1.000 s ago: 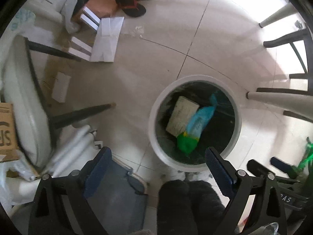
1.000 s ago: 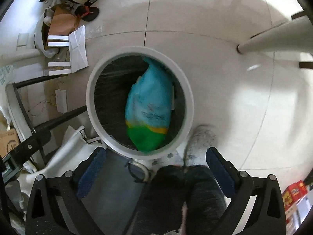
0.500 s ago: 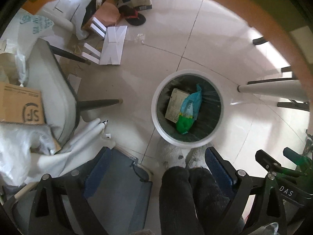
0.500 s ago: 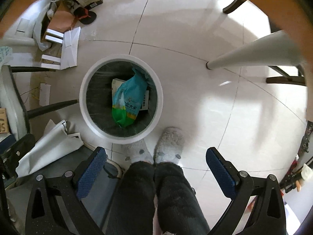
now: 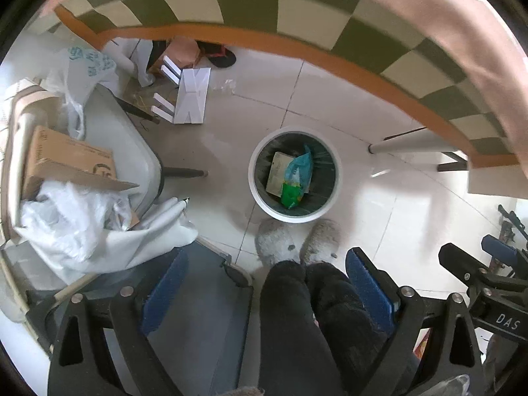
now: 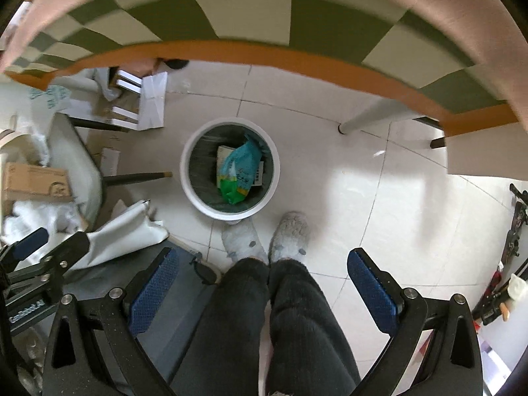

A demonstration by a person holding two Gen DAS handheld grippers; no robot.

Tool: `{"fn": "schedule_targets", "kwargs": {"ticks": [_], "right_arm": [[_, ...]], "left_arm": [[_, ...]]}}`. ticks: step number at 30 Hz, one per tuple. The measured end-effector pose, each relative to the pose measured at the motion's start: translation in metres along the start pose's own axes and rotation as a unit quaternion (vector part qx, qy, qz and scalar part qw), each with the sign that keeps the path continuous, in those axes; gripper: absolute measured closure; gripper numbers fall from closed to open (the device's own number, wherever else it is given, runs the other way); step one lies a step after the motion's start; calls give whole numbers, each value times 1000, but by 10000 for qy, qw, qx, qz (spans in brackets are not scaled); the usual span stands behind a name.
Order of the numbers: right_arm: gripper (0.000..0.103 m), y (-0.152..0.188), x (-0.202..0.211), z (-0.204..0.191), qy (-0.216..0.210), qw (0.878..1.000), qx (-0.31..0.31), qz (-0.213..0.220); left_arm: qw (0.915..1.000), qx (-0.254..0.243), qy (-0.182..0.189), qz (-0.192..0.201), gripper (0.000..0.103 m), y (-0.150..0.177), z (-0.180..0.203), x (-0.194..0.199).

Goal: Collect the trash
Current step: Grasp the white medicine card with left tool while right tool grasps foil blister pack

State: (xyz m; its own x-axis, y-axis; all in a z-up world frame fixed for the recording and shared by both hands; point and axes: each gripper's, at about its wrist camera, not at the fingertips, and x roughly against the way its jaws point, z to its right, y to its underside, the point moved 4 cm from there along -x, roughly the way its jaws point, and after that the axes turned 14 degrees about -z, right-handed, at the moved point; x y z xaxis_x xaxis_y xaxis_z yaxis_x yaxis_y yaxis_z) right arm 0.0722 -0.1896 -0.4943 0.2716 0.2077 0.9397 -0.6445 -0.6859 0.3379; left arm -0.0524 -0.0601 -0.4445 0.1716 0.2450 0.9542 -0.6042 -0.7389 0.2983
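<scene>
A round white trash bin stands on the tiled floor far below both grippers. Inside it lie a blue-and-green plastic bag and a flat cardboard box. My left gripper is open and empty, high above the floor. My right gripper is open and empty too, at a similar height. The right gripper also shows at the right edge of the left wrist view, and the left gripper shows at the left edge of the right wrist view.
A table edge with a green-checked cloth fills the top. Its white leg stands right of the bin. A chair with a cardboard box and plastic bags is on the left. The person's legs and slippers are below.
Both grippers have risen well away from the bin, which now looks smaller. The table edge and checked cloth have come into view at the top.
</scene>
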Motion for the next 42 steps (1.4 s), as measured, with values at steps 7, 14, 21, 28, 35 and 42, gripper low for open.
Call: {"fn": "schedule_targets", "kwargs": {"ticks": [7, 14, 21, 28, 35, 42], "right_arm": [[0, 37, 73, -11, -163, 9997, 40, 170], [0, 48, 153, -23, -629, 9960, -88, 632], [0, 7, 240, 0, -797, 9888, -358, 1207], [0, -83, 279, 56, -496, 9872, -697, 1343], [0, -222, 254, 93, -34, 9957, -444, 807], [7, -325, 225, 63, 321, 9968, 567, 458]], "left_arm": [[9994, 57, 299, 184, 5, 25, -10, 56], [9969, 47, 244, 750, 5, 7, -8, 126], [9917, 185, 296, 1235, 5, -61, 12, 193], [9921, 615, 571, 934, 5, -155, 53, 205], [9834, 1360, 1202, 70, 5, -257, 99, 190], [9627, 2046, 1681, -559, 6, -326, 123, 166]]}}
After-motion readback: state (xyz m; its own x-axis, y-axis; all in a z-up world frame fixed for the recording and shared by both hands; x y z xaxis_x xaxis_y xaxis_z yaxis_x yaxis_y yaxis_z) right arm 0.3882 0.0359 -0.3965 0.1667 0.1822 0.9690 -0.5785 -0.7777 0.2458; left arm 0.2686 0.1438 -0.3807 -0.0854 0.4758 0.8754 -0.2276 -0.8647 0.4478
